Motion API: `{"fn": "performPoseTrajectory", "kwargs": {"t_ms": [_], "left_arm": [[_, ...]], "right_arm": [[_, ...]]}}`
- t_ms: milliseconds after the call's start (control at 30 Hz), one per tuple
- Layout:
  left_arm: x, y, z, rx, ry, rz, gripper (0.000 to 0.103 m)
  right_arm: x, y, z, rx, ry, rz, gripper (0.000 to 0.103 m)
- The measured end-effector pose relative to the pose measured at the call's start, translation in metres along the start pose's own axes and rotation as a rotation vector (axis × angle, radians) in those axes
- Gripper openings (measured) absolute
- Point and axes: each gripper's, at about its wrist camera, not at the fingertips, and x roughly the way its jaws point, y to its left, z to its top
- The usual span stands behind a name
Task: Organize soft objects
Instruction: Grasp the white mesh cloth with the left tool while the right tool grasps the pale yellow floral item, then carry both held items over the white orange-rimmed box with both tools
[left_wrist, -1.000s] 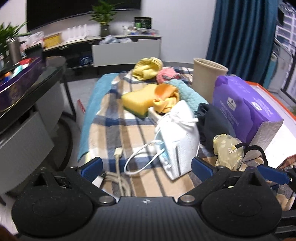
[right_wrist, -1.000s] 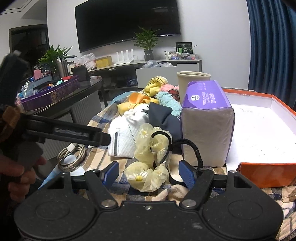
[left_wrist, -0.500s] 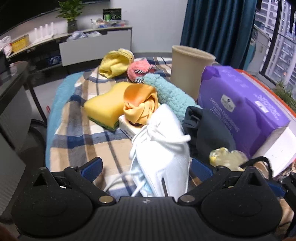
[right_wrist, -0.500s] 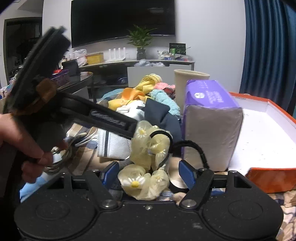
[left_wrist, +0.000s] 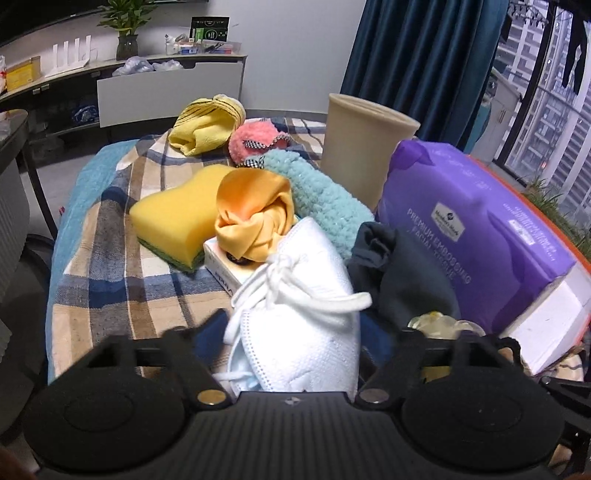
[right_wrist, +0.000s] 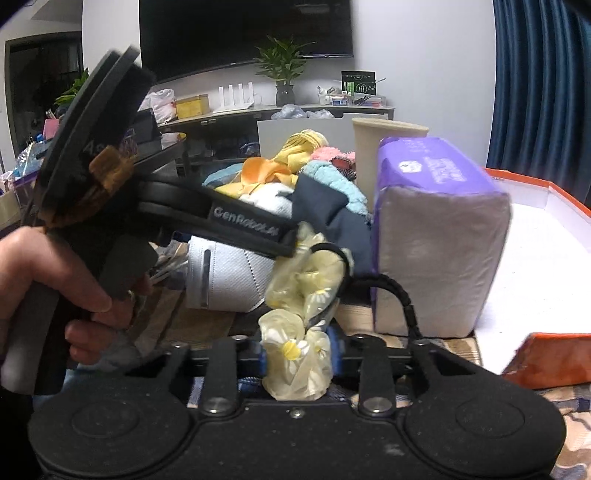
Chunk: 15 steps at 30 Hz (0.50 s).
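Right gripper (right_wrist: 297, 356) fingers clamp the pale yellow daisy scrunchie (right_wrist: 301, 291). Left gripper (left_wrist: 295, 339) fingers close on the white face mask (left_wrist: 303, 321), purple tissue pack (left_wrist: 476, 236) at 2 o'clock.

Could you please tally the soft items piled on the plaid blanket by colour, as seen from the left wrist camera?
Yellow: 3 (towel, sponge, scrunchie)
Orange: 1 (cloth)
Pink: 1 (pouf)
Teal: 1 (knit)
White: 1 (mask)
Dark: 1 (cloth)
Total: 8

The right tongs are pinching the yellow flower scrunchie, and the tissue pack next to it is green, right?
Not quite. The tissue pack is purple, not green, as the right wrist view shows. The rest holds: the right tongs are shut on the yellow flower scrunchie, with the pack just beside it.
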Motion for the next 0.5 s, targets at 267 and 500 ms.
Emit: {"fn": "performPoseTrajectory", "kwargs": {"t_ms": [267, 500], "left_arm": [[-0.019, -0.01, -0.004, 0.034, -0.031, 0.049, 0.049], [-0.058, -0.02, -0.004, -0.039, -0.104, 0.143, 0.048]], "right_arm": [[-0.034, 0.001, 0.004, -0.072, -0.109, -0.003, 0.034], [-0.041, -0.016, 0.019, -0.067, -0.139, 0.029, 0.034]]}}
